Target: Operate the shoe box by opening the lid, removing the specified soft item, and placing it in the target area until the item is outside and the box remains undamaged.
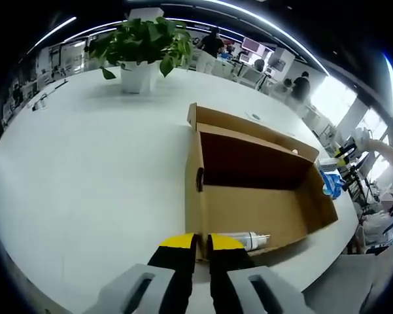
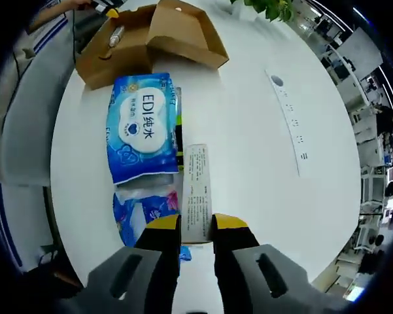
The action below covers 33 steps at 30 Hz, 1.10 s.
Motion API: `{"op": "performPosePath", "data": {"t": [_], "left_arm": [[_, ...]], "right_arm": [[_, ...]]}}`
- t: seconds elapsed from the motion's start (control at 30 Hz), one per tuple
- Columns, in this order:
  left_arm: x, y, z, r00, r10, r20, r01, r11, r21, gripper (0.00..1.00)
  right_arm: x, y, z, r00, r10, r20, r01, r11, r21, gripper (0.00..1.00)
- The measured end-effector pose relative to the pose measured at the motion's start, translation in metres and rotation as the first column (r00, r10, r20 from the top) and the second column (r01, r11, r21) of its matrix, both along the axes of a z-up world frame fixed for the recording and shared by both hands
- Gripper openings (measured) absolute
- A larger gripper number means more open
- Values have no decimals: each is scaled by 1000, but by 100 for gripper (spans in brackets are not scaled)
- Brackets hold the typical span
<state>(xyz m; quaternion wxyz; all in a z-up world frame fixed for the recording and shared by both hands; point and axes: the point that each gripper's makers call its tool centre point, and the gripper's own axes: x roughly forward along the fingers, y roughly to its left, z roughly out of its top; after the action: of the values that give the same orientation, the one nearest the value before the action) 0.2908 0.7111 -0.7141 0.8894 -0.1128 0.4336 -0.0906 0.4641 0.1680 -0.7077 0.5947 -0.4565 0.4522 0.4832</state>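
While the shoe box (image 1: 248, 196) is sitting open on the white table (image 1: 85, 163) with a small bottle (image 1: 245, 240) lying inside near its front wall, the left gripper (image 1: 201, 245) is hovering at that wall, jaws nearly together and holding nothing. The right gripper (image 2: 196, 226) is closing on a thin white packet (image 2: 197, 193) beside the blue wipes pack (image 2: 142, 127), which is lying outside the box. I'm thinking the left jaws could be nudging or creasing the cardboard wall, and the packet could be slipping free.

White table (image 1: 85, 170): shoe box (image 1: 248, 190), wipes pack (image 2: 142, 127), plant pot (image 1: 136, 76).
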Motion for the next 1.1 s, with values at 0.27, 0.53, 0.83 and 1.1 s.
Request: {"op": "performPosePath", "data": {"t": [0.27,0.53,0.83,1.1], "left_arm": [[0,0,0,1000,-2,-1,2,1000,1,6],[-1,-1,0,1000,0,0,0,1000,0,6],[0,0,0,1000,-2,-2,2,1000,4,7],[1,0,0,1000,-10,-5,10,1000,13,7]], "right_arm": [[-2,-22,-16,1000,28,3,-28,994,-102,16],[6,-39,-32,997,75,16,-70,980,-186,16],[10,-48,-38,998,51,32,-43,976,-214,16],[11,-51,-39,998,46,48,-34,972,-233,18]]}}
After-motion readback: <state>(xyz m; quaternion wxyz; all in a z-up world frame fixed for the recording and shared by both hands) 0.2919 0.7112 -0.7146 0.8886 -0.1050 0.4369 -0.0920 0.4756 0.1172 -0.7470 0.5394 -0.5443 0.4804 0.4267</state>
